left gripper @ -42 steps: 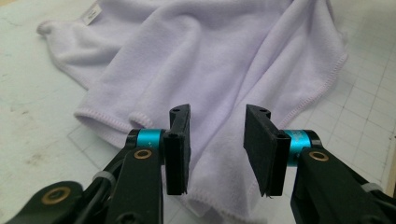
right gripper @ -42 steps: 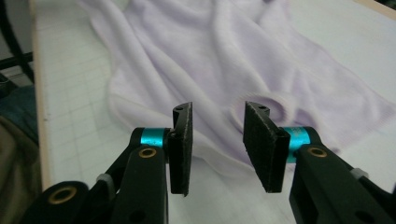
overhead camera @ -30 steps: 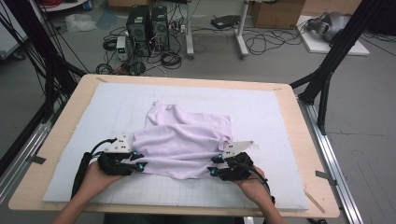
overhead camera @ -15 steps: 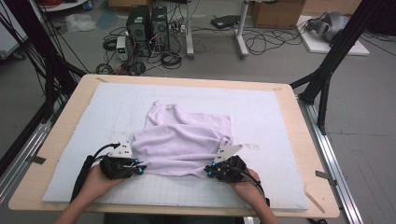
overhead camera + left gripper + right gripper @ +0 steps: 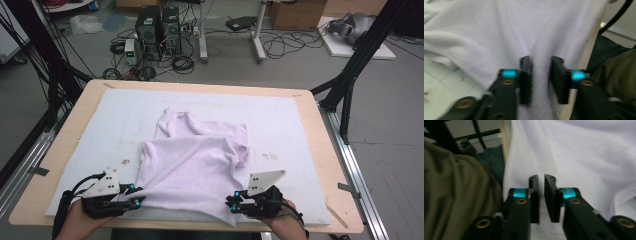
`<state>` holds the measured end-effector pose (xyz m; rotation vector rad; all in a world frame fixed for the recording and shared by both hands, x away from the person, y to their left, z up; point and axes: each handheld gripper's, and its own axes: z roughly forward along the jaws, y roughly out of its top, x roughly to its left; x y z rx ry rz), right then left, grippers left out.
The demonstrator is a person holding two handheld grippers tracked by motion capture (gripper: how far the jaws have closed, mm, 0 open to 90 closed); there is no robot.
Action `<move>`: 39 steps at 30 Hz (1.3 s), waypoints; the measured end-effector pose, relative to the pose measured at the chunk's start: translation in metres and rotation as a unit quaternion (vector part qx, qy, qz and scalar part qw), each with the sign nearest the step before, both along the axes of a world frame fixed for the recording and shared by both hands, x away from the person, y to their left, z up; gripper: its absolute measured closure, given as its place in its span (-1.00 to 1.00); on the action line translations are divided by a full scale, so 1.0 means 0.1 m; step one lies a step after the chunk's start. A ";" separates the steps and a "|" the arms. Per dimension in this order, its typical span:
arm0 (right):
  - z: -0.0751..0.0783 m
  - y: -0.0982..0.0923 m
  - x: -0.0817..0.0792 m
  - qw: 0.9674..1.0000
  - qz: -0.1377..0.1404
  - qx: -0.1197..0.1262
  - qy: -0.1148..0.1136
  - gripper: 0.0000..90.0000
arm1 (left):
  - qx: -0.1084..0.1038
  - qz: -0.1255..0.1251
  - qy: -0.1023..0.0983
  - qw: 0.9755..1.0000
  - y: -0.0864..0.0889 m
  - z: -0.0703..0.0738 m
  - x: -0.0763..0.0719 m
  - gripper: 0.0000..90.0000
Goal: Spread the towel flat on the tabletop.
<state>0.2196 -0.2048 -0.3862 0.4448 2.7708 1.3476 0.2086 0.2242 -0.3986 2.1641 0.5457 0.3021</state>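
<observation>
A pale lilac shirt (image 5: 192, 165) lies folded on the white pad (image 5: 280, 120), its near hem drawn close to the pad's front edge. My left gripper (image 5: 136, 196) is at the hem's left corner, my right gripper (image 5: 231, 205) at its right corner. In the left gripper view the jaws (image 5: 541, 61) have just been opening and stand open over the cloth (image 5: 524, 27), which shows through the gap unpinched. In the right gripper view the jaws (image 5: 541, 178) have also just been opening to a narrow gap, with the shirt (image 5: 586, 152) lying beneath them.
The wooden table (image 5: 330, 165) borders the pad on all sides. The person's olive sleeve (image 5: 454, 195) sits close beside the right gripper. Computers and cables lie on the floor (image 5: 160, 30) beyond the table. Black frame legs (image 5: 350, 85) stand at the right.
Both grippers moved toward the near edge and dragged the shirt's hem with them, stretching the cloth flatter. Their jaws closed on the hem and have since parted.
</observation>
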 end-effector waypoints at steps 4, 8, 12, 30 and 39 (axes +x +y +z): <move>0.09 -0.02 0.08 1.000 -0.012 -0.004 -0.013 0.50 | -0.005 0.023 0.002 1.000 0.07 -0.03 0.12 0.15; -0.06 0.06 0.34 0.999 -0.030 -0.026 -0.020 0.41 | 0.001 0.026 0.012 1.000 0.02 -0.12 0.34 0.18; -0.30 0.18 0.57 0.998 -0.038 -0.046 -0.020 0.39 | 0.028 0.030 0.023 0.999 -0.08 -0.30 0.57 0.22; -0.43 0.23 0.51 0.998 -0.033 -0.056 -0.003 0.95 | 0.032 0.021 0.027 0.999 -0.11 -0.34 0.41 0.88; -0.18 0.08 -0.06 1.000 -0.001 -0.029 -0.006 0.94 | -0.007 -0.002 0.004 1.000 -0.01 -0.02 -0.10 0.86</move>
